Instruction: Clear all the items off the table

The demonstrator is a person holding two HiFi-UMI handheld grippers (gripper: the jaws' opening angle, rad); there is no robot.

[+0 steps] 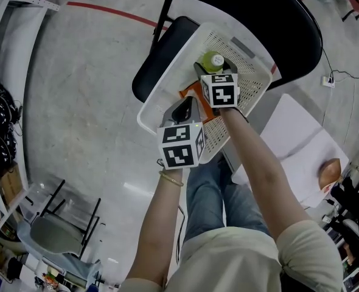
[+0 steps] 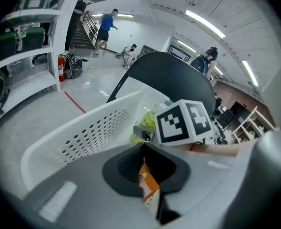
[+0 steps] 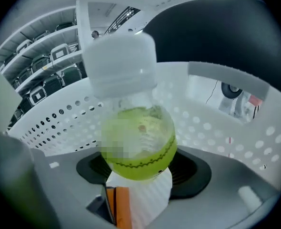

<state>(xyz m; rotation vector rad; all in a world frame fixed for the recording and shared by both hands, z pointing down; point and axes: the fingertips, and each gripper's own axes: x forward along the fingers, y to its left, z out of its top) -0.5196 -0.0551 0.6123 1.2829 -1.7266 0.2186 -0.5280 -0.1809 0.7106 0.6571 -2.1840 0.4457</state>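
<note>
Green bottle [image 3: 138, 147] with a white cap stands between the wide-spread jaws of the right gripper [image 1: 212, 72], whose pads do not press on it, inside a white perforated basket [image 1: 150, 113]. Just beside that gripper, on its left, the left gripper [image 2: 145, 168] is clamped on an orange packet [image 2: 149, 187]. Under the basket is a black chair [image 1: 158, 56].

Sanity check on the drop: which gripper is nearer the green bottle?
Right. The right gripper, jaws open, straddles the green bottle in the basket; the left gripper sits back, shut on the orange packet.
</note>
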